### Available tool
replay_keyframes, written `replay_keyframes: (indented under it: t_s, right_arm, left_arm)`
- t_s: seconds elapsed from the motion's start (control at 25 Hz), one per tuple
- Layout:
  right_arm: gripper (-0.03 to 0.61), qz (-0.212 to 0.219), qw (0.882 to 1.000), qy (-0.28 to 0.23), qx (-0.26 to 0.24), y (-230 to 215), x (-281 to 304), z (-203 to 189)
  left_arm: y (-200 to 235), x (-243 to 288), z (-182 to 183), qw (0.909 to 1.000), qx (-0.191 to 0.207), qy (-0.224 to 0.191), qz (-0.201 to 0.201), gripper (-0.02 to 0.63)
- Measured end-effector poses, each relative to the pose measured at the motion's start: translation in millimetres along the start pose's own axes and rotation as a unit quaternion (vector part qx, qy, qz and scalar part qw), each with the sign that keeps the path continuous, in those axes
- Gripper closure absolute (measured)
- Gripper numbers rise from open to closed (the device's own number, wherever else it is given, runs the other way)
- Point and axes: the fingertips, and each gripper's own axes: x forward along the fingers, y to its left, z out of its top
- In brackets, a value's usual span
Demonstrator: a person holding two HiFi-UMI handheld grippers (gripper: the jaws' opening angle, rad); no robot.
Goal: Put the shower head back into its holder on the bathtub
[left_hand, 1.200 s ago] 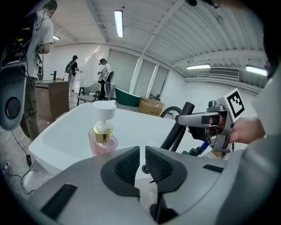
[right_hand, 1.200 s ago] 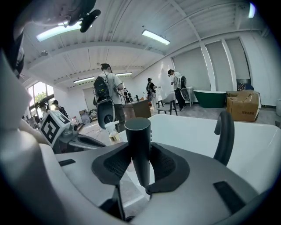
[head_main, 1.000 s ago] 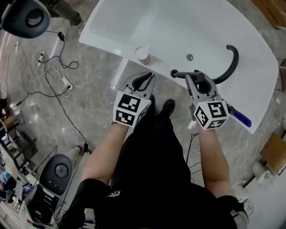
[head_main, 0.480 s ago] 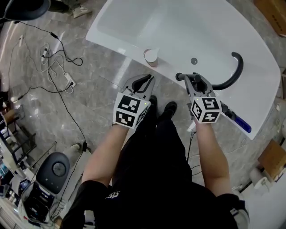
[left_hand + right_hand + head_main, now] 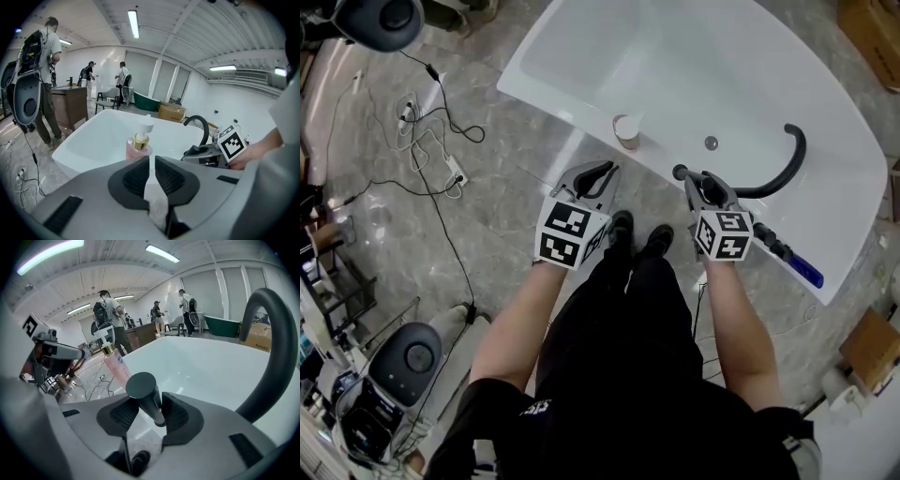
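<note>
1. Coming down since a moment ago, the right gripper [image 5: 705, 183] is opening its jaws around the black shower head [image 5: 143, 387], which is sitting at the bathtub [image 5: 853, 187] rim.
2. It is probably letting go, so the job is looking nearly done.
3. The left gripper [image 5: 152, 171] is closed tight and empty.
4. Cables [image 5: 431, 159] are lying on the grey floor [image 5: 516, 216].

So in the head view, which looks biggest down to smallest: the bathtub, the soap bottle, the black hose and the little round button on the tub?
Biggest to smallest:
1. bathtub
2. black hose
3. soap bottle
4. round button
The bottle is seen from the top, so it may look smaller than it is.
</note>
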Motion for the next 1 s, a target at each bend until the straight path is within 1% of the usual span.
replay_keyframes:
  t_s: [0.16,0.36,0.48,0.64,0.88,1.0]
  right_arm:
    - [0.397,0.021,1.000,0.004,0.000,6.5,-9.0,8.9]
    - [0.397,0.015,0.999,-0.038,0.005,18.1,-48.7,45.2]
    - [0.430,0.014,0.998,-0.058,0.002,21.8,-84.6,63.7]
    - [0.471,0.004,0.997,-0.078,-0.007,18.8,-131.9,86.8]
    - [0.561,-0.003,0.993,-0.117,-0.007,30.2,-188.0,115.4]
    - [0.563,-0.006,0.990,-0.139,-0.014,32.9,-214.0,126.6]
  left_arm:
    - [-8.4,-2.3,13.6,0.9999,-0.006,-0.007,-0.012,0.565]
    - [-17.3,-20.8,28.8,0.9997,0.007,-0.012,-0.020,0.565]
    - [-29.2,-37.5,43.2,0.9994,0.005,-0.023,-0.026,0.565]
    - [-43.5,-56.8,71.2,0.9985,0.002,-0.045,-0.032,0.565]
    - [-52.3,-85.5,96.8,0.9968,-0.013,-0.069,-0.039,0.565]
    - [-62.6,-97.5,110.6,0.9951,-0.012,-0.087,-0.046,0.566]
